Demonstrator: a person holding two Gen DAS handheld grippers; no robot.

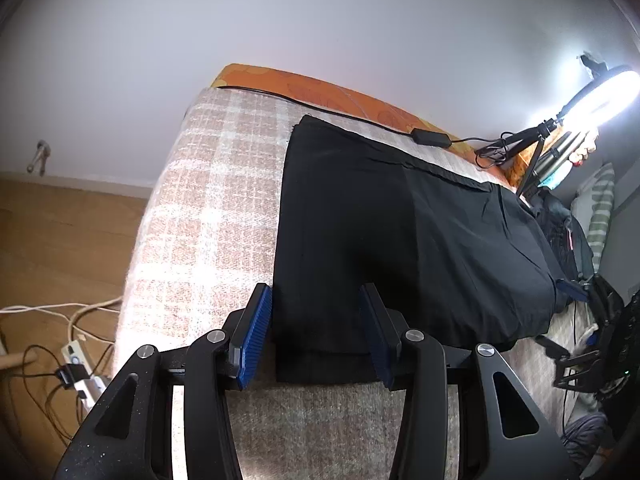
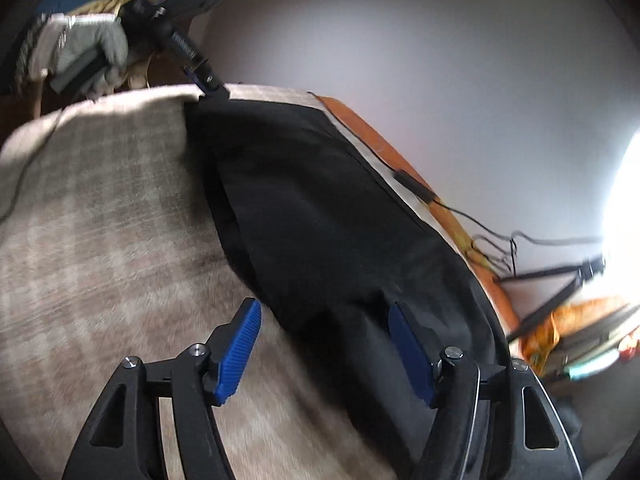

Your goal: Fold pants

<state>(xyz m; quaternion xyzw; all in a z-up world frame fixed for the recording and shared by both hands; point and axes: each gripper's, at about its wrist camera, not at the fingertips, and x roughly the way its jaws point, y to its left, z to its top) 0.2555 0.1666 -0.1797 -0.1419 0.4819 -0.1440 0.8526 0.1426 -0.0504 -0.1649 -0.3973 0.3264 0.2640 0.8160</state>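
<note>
Black pants [image 1: 400, 232] lie flat on a beige checked blanket [image 1: 208, 208], folded lengthwise, leg ends toward me in the left wrist view. My left gripper [image 1: 316, 332] is open, its blue pads either side of the leg hems, just above the cloth. In the right wrist view the pants [image 2: 320, 220] stretch away across the blanket [image 2: 100, 220]. My right gripper [image 2: 324, 344] is open over the waist end, holding nothing. The left gripper [image 2: 208, 84] shows at the far end of the pants there, and the right gripper's blue pad [image 1: 574, 290] shows at the pants' right end.
A black cable with an adapter [image 1: 432, 136] runs along the blanket's far edge beside an orange sheet [image 1: 340, 92]. A bright ring light on a tripod [image 1: 600, 96] stands at the right. Clothes and bags [image 1: 580, 232] pile at the right; cables and a power strip [image 1: 80, 364] lie on the wooden floor.
</note>
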